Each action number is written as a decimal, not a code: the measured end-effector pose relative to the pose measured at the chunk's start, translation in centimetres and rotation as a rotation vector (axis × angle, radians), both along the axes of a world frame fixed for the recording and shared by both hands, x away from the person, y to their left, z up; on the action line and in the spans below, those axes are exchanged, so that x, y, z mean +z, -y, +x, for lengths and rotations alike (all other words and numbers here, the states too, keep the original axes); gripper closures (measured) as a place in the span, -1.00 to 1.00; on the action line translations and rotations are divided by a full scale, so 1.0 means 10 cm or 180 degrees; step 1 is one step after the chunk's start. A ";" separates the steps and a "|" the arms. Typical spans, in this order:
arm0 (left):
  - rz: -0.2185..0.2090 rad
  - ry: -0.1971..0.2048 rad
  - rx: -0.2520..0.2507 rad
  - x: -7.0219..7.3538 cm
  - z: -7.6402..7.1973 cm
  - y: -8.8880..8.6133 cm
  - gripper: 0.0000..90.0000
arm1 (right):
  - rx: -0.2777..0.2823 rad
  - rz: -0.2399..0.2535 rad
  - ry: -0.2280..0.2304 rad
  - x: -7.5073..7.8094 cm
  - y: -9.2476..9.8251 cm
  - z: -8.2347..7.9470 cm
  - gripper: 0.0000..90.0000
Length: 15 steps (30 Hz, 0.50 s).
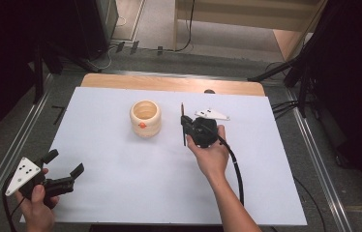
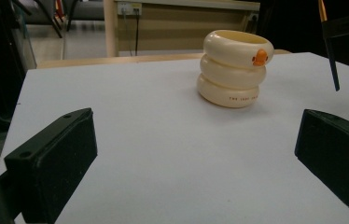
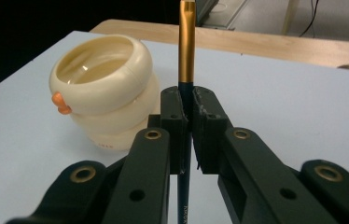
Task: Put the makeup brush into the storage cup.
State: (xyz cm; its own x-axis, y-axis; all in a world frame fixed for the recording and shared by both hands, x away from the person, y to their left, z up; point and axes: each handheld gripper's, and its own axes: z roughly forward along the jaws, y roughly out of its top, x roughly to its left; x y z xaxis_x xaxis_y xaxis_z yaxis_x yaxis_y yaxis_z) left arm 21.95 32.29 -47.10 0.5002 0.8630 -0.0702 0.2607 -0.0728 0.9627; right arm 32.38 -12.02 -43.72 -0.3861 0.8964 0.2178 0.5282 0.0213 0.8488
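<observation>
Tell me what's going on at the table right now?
A person is working with a gripper in each hand. The right gripper is shut on a thin brush with a gold ferrule, holding it just to the right of a cream ring-shaped cup with a small orange duck bill on its side. The cup stands upright on the white table, and the brush is not yet in it. The left gripper waits open near the table's front left corner, holding nothing.
</observation>
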 end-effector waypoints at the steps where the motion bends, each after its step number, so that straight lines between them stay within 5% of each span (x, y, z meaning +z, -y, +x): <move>1: -0.0001 0.0001 0.0001 0.00 0.00 0.00 -1.00 | -0.0001 0.0001 0.0028 0.00 0.00 0.00 0.88; 15: -0.0006 0.0008 0.0005 0.00 0.00 0.00 -1.00 | -0.0001 0.0149 0.0451 0.05 -0.02 -0.04 0.88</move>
